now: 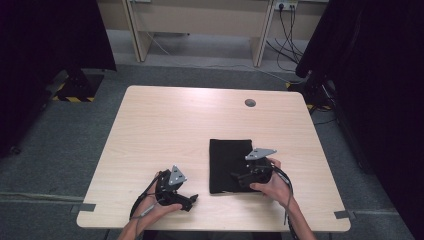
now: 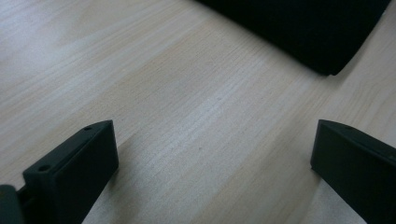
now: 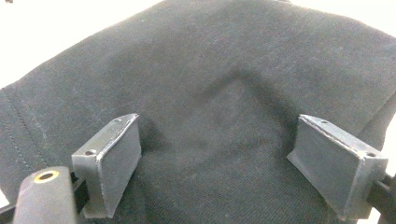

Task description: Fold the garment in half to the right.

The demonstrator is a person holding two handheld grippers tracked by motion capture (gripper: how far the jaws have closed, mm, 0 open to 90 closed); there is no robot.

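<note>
Pale wood tabletop point(image 1: 165, 130) fills the middle of the high view, with a folded black cloth point(image 1: 227, 165) lying flat at lower centre-right. At the cloth's right edge, the right tool point(image 1: 239, 176) hovers over the fabric, jaws spread wide with nothing between them. At lower left of the frame, the left tool point(image 1: 192, 200) sits over bare wood, jaws likewise apart, the cloth point(image 2: 299, 32) near it.

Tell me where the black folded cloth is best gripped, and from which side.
Probably at a near corner or edge. The black folded cloth lies flat on the table, so its middle offers nothing to pinch. The right hand-held gripper, jaws open, sits over its right side, while the left hand-held gripper, also open, is over bare wood facing the cloth's near-left corner: come in low there.
</note>
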